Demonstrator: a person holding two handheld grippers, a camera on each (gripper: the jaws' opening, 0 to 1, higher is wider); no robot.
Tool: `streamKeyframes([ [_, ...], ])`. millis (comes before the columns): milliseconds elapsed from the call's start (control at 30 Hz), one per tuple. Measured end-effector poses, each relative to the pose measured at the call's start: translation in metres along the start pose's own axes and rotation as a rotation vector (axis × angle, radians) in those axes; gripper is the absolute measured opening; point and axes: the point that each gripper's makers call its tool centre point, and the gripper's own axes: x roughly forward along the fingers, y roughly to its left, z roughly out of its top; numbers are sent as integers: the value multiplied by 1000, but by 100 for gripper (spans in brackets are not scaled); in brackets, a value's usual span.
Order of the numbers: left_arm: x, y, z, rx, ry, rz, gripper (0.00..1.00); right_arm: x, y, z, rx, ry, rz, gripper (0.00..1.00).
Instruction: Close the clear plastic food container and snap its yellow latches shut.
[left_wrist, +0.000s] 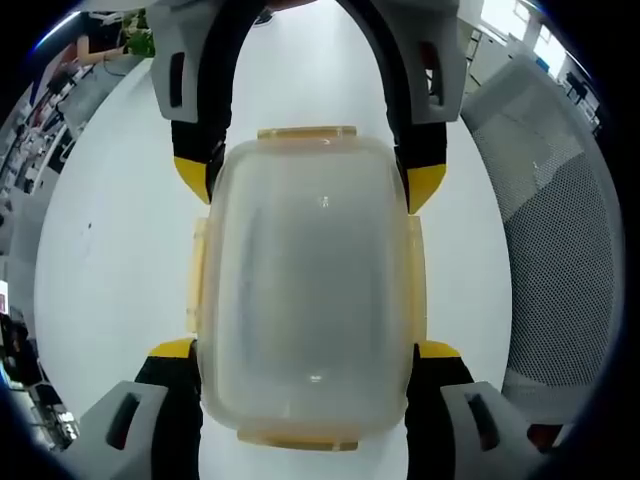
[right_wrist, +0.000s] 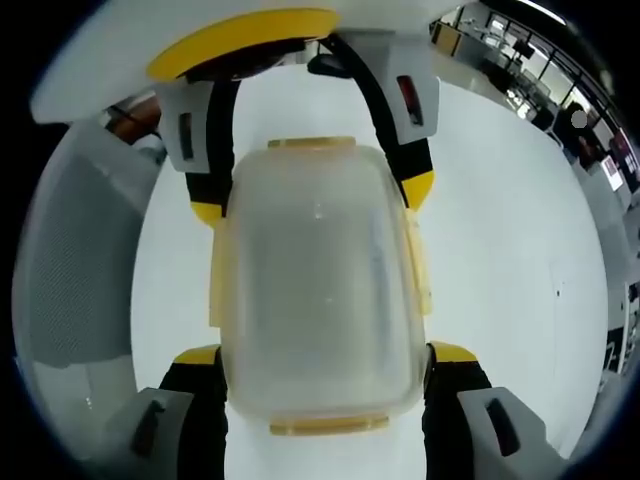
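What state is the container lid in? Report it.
On: the lid covers the clear container squarely on the white table. Whether the yellow latches are snapped, cannot tell.

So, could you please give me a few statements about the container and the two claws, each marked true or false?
1. The clear container sits on a white table. True.
2. The lid is off the container and lies beside it. False: the lid sits on top of the container.
3. The left claw and the right claw straddle the container from opposite ends. True.
4. The latches are blue. False: the latch and the others are yellow.
5. A grey mesh chair back stands beside the table. True.
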Motion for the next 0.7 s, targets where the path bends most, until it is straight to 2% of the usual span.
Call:
streamKeyframes([
  [700,3,29,-2,0,-7,5,84,2,-27,3,12,8,-1,81],
])
